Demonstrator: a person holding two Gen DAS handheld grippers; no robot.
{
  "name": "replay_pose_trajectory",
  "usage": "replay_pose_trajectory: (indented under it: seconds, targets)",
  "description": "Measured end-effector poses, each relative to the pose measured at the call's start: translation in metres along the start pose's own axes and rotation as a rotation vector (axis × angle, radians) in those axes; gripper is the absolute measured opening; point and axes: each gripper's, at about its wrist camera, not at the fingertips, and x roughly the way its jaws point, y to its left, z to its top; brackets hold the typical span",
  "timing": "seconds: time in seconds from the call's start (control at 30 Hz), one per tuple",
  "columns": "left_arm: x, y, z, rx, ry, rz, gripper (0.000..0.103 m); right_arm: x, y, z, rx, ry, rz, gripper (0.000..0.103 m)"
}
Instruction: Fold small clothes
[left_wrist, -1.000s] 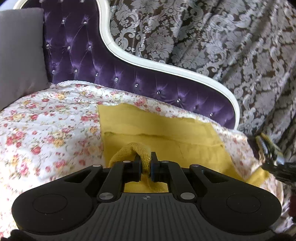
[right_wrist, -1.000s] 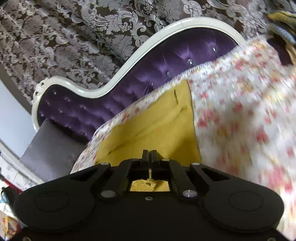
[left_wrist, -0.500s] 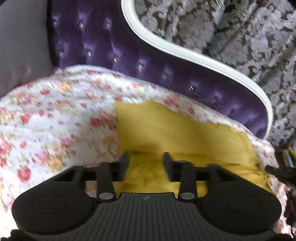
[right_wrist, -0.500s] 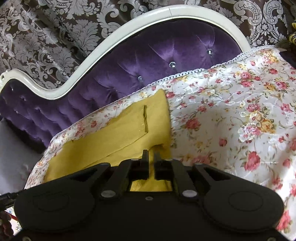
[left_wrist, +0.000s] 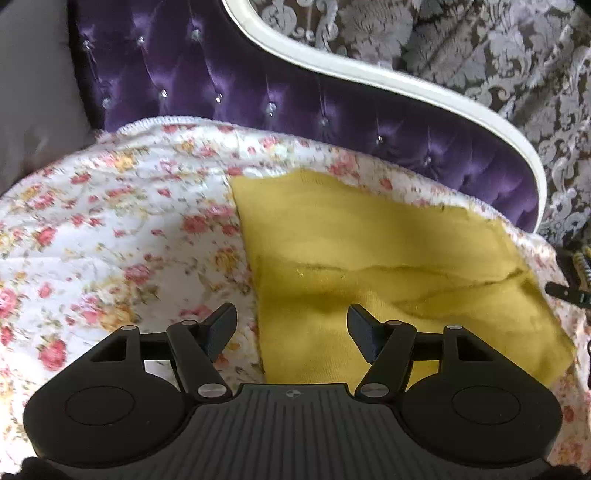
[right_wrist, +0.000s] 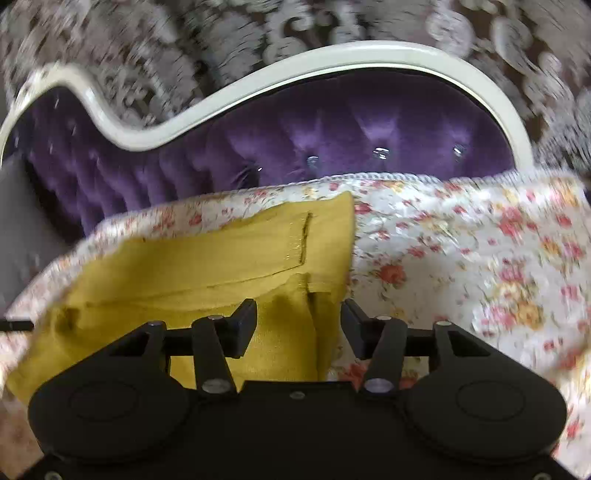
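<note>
A mustard-yellow garment (left_wrist: 388, 258) lies folded and flat on the floral cover (left_wrist: 110, 229). In the left wrist view my left gripper (left_wrist: 291, 325) is open and empty, just above the garment's near left edge. In the right wrist view the same garment (right_wrist: 207, 258) lies left of centre, and my right gripper (right_wrist: 299, 325) is open and empty over its near right corner. A folded-over layer with a seam line runs across the garment's middle. The tip of the other gripper (left_wrist: 565, 291) shows at the right edge.
The cover lies on a purple tufted sofa back (left_wrist: 258, 88) with a white curved frame (left_wrist: 406, 81). A grey cushion (left_wrist: 33, 85) stands at the far left. A damask curtain (left_wrist: 498, 48) hangs behind. The right wrist view is motion-blurred.
Both grippers were shut on the yellow garment's edge a second ago. Both have opened and let it go, and the garment now lies flat with the front part folded over.
</note>
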Motion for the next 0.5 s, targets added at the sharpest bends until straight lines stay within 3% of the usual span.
replay_pose_trajectory:
  seconds: [0.17,0.5]
  targets:
    - [0.014,-0.006,-0.006,0.006,0.016,-0.005,0.065,0.019,0.015,-0.001,-0.123,0.027,-0.007,0.060]
    - [0.020,-0.023,-0.017,0.084,-0.007,0.049,0.069,0.033,0.029,-0.011,-0.213,0.078,0.003,0.064]
